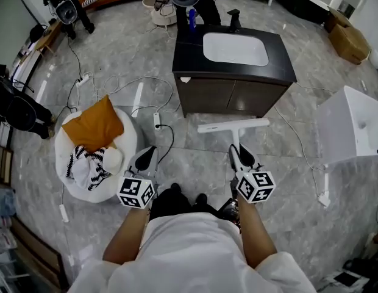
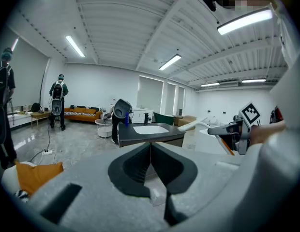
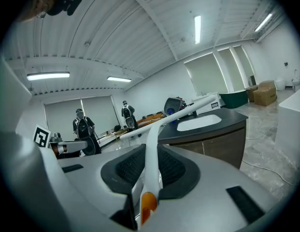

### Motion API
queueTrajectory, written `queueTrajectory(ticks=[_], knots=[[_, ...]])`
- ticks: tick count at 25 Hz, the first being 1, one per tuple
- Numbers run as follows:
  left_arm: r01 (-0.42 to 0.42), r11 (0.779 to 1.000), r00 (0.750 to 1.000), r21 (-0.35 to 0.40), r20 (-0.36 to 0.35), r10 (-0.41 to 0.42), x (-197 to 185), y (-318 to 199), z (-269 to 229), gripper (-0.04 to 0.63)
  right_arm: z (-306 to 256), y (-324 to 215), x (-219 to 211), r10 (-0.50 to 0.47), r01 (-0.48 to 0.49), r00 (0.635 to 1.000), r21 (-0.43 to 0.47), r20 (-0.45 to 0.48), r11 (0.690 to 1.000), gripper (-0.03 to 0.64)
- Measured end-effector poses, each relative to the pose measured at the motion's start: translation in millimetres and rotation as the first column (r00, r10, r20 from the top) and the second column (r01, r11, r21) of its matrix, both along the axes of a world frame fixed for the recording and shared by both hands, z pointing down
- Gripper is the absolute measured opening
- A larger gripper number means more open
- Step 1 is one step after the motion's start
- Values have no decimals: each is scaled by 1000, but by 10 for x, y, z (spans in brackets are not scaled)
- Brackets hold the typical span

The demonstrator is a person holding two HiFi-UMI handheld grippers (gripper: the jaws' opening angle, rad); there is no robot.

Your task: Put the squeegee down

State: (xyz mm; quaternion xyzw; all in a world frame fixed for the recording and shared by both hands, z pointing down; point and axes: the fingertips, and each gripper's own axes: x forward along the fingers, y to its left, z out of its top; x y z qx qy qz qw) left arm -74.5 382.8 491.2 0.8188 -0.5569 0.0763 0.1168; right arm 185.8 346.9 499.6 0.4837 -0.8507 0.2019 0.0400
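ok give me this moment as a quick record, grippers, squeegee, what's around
left gripper: shut, empty
right gripper: shut on the squeegee's handle
squeegee: white, held off the floor, blade end toward the vanity, not yet put down
vanity: dark cabinet with a white sink, straight ahead
pouf: white, on the floor at the left, orange cushion on it

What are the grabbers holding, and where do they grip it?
The right gripper holds the white squeegee by its handle, jaws shut on it. The left gripper is shut on nothing.
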Motion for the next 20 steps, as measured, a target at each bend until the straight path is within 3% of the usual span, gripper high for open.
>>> queueTrajectory(ticks=[9, 20], knots=[[-29, 998, 1000, 50, -4, 29, 59, -681, -45, 17, 9, -598, -102, 0, 0, 1000, -3, 15, 1000, 78], [-49, 992, 997, 113, -49, 55, -271, -1985, -249, 17, -172, -1872, -530, -18, 18, 1000, 11, 1, 1000, 77]])
